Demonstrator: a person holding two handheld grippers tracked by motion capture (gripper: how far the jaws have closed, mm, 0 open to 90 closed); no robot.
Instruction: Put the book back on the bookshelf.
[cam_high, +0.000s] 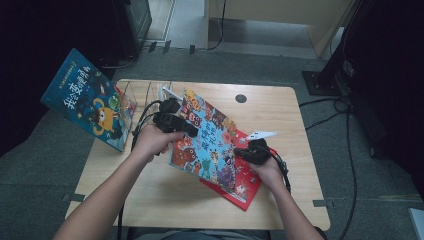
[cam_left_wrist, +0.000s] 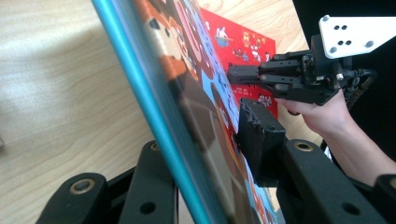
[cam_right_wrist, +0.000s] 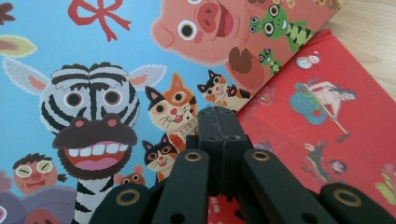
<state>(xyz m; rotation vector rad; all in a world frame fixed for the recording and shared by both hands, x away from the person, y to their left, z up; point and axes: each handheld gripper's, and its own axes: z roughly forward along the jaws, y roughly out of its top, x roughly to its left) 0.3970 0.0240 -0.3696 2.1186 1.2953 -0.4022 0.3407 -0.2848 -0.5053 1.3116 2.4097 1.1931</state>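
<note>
So the right gripper (cam_high: 248, 151) has its fingers shut tight with nothing in them, tip resting against the blue picture book with cartoon animals on its cover (cam_high: 207, 140). That book's tilted up off the red picture book (cam_high: 246, 186) lying flat on the light wooden tabletop (cam_high: 165, 200). The left gripper (cam_high: 186, 129) has its fingers clamped on the blue book's left edge. Further back, another blue book (cam_high: 87, 97) leans in a clear plastic rack (cam_high: 131, 97).
</note>
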